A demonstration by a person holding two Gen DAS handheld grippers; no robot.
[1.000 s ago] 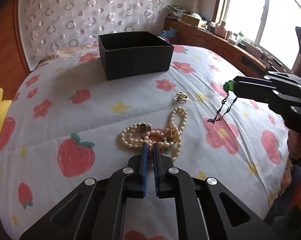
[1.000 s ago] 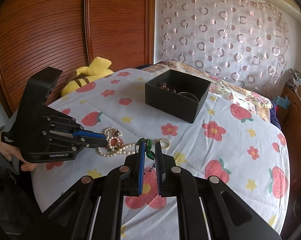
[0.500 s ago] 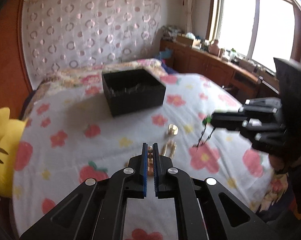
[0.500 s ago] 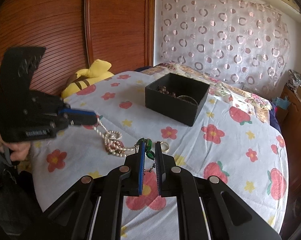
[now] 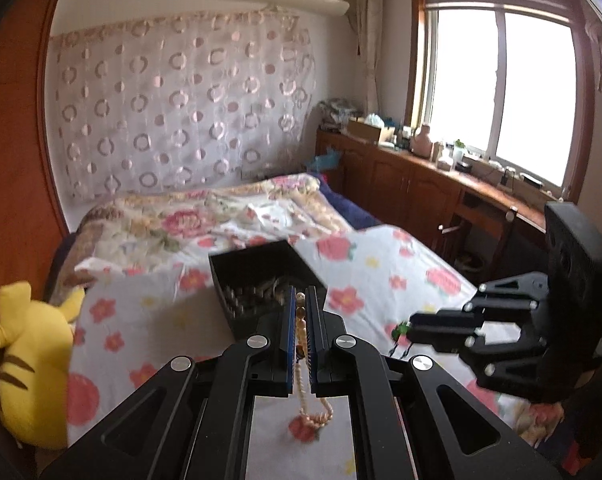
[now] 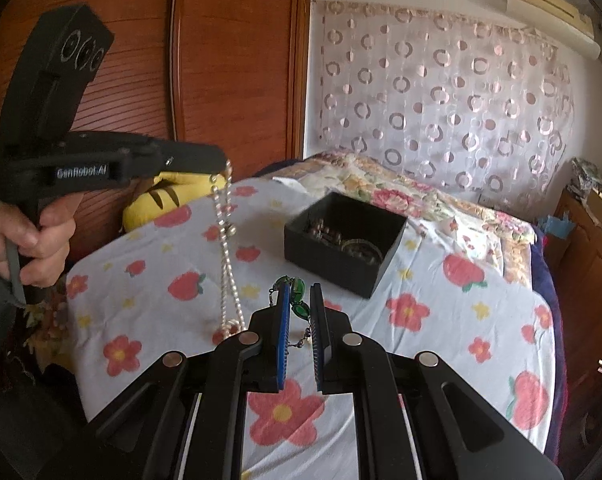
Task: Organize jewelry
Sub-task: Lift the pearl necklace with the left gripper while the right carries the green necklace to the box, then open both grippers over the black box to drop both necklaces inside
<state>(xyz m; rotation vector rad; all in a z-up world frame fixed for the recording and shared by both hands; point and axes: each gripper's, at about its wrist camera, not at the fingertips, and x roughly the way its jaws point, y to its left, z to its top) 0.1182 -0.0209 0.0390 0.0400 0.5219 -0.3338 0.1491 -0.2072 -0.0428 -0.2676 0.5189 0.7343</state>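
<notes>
My left gripper is shut on a pearl necklace, which hangs in a long strand down to the flowered bedspread. My right gripper is shut on a green-stone necklace with a dark chain; its green stones show at the tips in the left wrist view. A black open box sits on the bed beyond both grippers, with several dark pieces of jewelry inside.
A yellow plush toy lies at the bed's left edge by the wooden wardrobe. A folded floral quilt lies behind the box. A wooden cabinet under the window runs along the right.
The left gripper has risen, lifting the pearl necklace off the bedspread so it dangles. The right gripper rose a little with the green necklace still in it.
</notes>
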